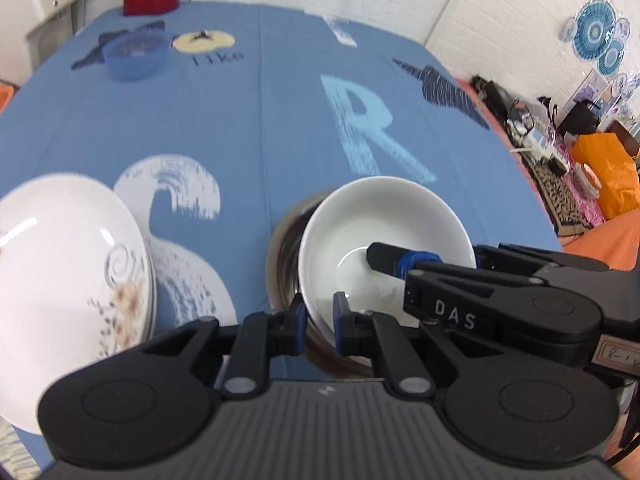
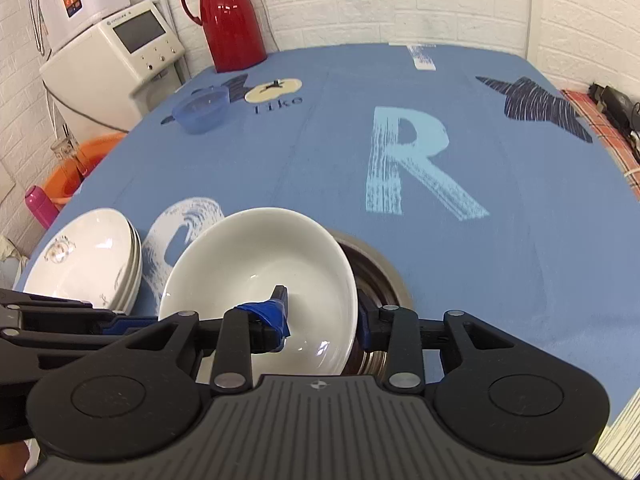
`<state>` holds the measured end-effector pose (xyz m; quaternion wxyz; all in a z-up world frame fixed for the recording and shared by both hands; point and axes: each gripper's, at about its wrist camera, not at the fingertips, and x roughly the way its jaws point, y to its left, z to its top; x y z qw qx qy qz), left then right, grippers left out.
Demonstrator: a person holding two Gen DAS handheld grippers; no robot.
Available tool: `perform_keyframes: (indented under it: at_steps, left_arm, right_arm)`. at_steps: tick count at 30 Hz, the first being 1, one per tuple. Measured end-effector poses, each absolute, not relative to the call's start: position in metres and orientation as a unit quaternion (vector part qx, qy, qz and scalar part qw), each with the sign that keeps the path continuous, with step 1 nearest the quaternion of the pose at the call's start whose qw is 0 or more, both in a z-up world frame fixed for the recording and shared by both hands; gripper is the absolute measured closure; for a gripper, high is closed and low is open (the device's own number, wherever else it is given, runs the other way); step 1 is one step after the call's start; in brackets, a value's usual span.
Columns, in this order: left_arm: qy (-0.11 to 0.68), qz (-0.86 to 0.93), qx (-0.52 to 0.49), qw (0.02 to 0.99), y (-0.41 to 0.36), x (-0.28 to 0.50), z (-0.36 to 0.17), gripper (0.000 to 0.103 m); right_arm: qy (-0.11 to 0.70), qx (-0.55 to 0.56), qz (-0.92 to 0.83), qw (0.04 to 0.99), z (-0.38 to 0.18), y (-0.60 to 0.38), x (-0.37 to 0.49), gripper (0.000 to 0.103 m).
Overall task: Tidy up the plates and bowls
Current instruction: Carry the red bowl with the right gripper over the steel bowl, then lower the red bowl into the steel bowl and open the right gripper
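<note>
A white bowl (image 1: pixel 380 220) (image 2: pixel 256 256) sits tilted inside a steel bowl (image 1: pixel 284 248) (image 2: pixel 376 268) on the blue tablecloth. My left gripper (image 1: pixel 319 322) is shut on the white bowl's near rim. My right gripper (image 2: pixel 322 316) straddles the bowl's right rim with a wide gap, one blue-taped finger (image 1: pixel 384 258) inside the bowl and the other outside it. A stack of white patterned plates (image 1: pixel 68 260) (image 2: pixel 88 256) lies just to the left. A small blue plastic bowl (image 1: pixel 134 54) (image 2: pixel 200 112) stands far back on the left.
A red jug (image 2: pixel 232 20) stands at the table's far left corner, with a white appliance (image 2: pixel 120 60) beside the table. An orange basin (image 2: pixel 76 164) and a pink bottle (image 2: pixel 38 204) are off the left edge. Clutter lies right of the table (image 1: pixel 580 152).
</note>
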<state>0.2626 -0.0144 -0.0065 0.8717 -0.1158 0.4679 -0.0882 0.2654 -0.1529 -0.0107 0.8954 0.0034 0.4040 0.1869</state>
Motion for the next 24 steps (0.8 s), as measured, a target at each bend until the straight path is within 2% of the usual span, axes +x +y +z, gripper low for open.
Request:
perform_keyframes:
  at_steps: [9, 12, 14, 24]
  left_arm:
    - [0.475, -0.094, -0.118, 0.867, -0.014, 0.270, -0.014, 0.094]
    - [0.472, -0.112, -0.137, 0.864, -0.006, 0.269, -0.007, 0.078]
    - [0.455, -0.117, -0.137, 0.872, -0.003, 0.266, 0.003, 0.055]
    - [0.389, -0.115, -0.108, 0.908, 0.006, 0.244, 0.043, 0.050]
  right_arm:
    - [0.421, 0.015, 0.188, 0.887, -0.024, -0.157, 0.269, 0.083]
    - [0.416, 0.031, 0.182, 0.890, -0.021, -0.160, 0.268, 0.084]
    - [0.399, 0.042, 0.172, 0.900, -0.013, -0.166, 0.265, 0.083]
    - [0.365, 0.078, 0.182, 0.910, 0.011, -0.175, 0.252, 0.080]
